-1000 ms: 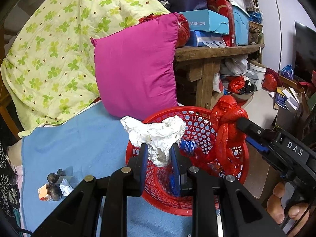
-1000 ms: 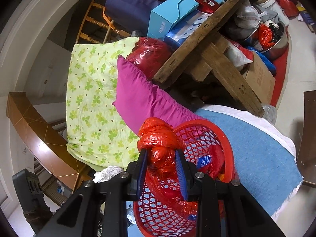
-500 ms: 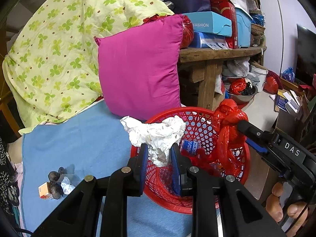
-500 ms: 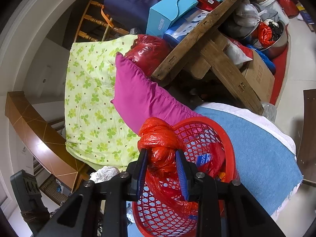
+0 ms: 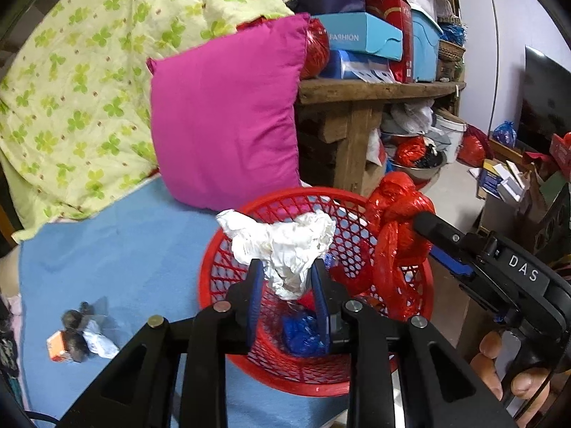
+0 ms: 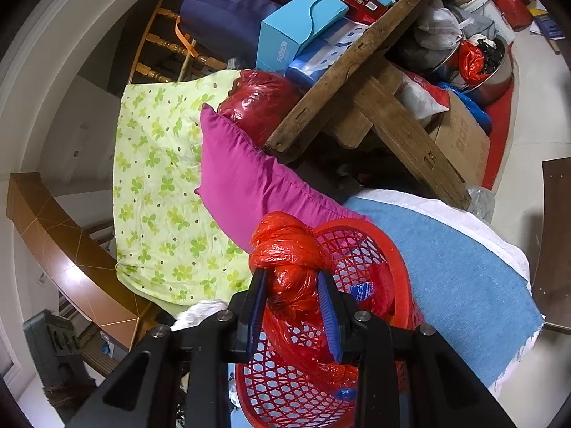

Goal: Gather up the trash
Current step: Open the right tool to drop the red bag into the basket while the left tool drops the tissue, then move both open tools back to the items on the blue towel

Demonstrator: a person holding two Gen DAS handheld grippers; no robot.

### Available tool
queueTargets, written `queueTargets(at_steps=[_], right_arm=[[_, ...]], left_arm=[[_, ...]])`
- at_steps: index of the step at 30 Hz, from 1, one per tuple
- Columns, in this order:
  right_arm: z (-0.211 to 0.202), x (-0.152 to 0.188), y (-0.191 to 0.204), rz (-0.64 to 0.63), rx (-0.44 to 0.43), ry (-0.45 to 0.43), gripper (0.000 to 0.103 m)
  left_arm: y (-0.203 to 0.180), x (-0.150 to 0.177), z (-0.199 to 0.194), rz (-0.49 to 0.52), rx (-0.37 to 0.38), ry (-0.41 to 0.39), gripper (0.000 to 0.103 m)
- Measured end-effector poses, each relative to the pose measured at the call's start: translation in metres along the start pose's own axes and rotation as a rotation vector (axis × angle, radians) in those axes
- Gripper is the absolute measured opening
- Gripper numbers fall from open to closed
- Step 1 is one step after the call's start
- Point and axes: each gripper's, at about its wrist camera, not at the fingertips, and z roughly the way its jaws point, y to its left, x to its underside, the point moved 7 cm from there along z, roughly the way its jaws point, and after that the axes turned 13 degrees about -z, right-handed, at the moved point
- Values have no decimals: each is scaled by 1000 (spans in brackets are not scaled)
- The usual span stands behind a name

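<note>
- Left wrist view: the left gripper [image 5: 287, 278] points down over a red mesh basket [image 5: 221, 267] that stands on a blue sheet [image 5: 117, 249]
- A crumpled white paper wad [image 5: 285, 249] sits between its two blue pads [image 5: 254, 306], over the open mouth of the basket; the jaws have just been opening, and whether the pads still press the paper cannot be told
- Inside the basket lies a crumpled blue wrapper [image 5: 303, 331]
- At the basket's right rim a knotted red plastic bag [image 5: 396, 235] stands up, with the right gripper [image 5: 428, 235] reaching in from the right and closed on its knot; a person's fingers [image 5: 499, 367] show low on the right
- Behind the basket a magenta pillow [image 5: 228, 125] leans on a green clover-print quilt [image 5: 78, 82], beside a wooden table [image 5: 374, 89] stacked with boxes
- On the sheet at lower left lies a small heap of scraps [image 5: 75, 331], well apart from the basket
- Right wrist view: the right gripper [image 6: 292, 292] has its jaws clamped on the red plastic bag [image 6: 289, 249], just below the knot, at the near rim of the red mesh basket [image 6: 385, 249]
- The bag's lower part hangs down into the basket
- The white paper wad [image 6: 200, 312] peeks in at the lower left, beside the gripper
- The magenta pillow [image 6: 242, 185] lies just beyond the basket, with the quilt [image 6: 160, 185] to its left and the blue sheet [image 6: 464, 267] to the right
</note>
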Motion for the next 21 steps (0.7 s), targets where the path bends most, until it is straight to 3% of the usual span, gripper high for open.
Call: queueTargets(at_steps=[1, 2, 3, 4, 5, 6, 9, 14, 17, 21], right_arm=[[1, 0, 1, -3, 0, 4, 33], [2, 0, 2, -6, 4, 6, 33], [3, 0, 2, -7, 10, 9, 35], [3, 0, 2, -1, 8, 11, 47], [4, 0, 2, 15, -7, 10, 68], [4, -1, 2, 38, -29, -3, 71], [1, -3, 3, 35, -28, -39, 71], [7, 0, 15, 6, -38, -27, 71], [10, 4, 30, -47, -48, -23, 71], [16, 15, 68, -208, -53, -20, 71]], left_arm=[[2, 2, 2, -9, 3, 10, 38], [5, 3, 4, -21, -2, 16, 51], [8, 4, 4, -31, -6, 13, 59], [11, 4, 3, -41, -13, 4, 59], [14, 4, 2, -44, -17, -1, 59], [17, 5, 1, -46, -20, -1, 59], [29, 7, -3, -54, -39, -8, 59], [64, 22, -13, -94, -82, -6, 60], [98, 40, -22, -136, -120, 2, 61], [165, 73, -34, -219, -215, 37, 61]])
